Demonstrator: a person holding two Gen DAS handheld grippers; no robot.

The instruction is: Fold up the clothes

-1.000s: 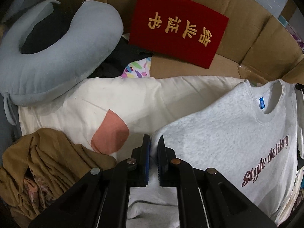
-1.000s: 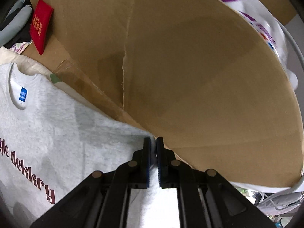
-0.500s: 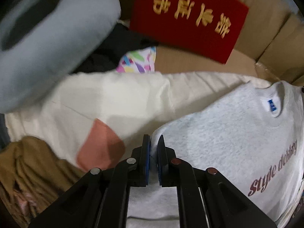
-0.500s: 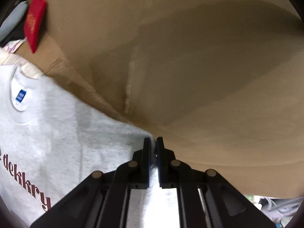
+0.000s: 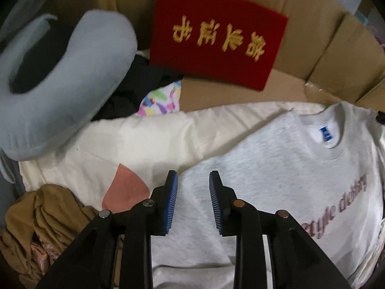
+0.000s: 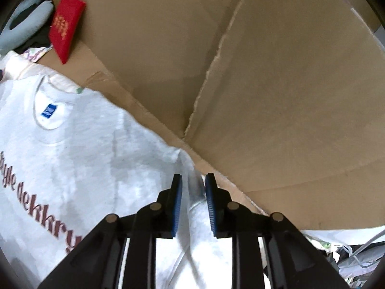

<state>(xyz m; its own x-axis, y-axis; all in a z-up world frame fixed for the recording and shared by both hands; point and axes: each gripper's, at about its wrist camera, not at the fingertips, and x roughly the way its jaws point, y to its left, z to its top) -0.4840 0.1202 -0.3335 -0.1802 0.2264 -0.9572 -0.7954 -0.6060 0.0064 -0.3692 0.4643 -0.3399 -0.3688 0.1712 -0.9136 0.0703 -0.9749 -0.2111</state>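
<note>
Both grippers have just been opening: the left gripper [image 5: 193, 180] is released over the grey sweatshirt [image 5: 276, 168], and the right gripper [image 6: 193, 183] is released around its edge fold (cardboard [image 6: 276, 96] at 1 o'clock). The slack cloth may slide and spoil the fold.

Brown cardboard walls [image 6: 276, 96] w/ torn seam; dim light, cables [image 6: 361, 248] at right.
</note>
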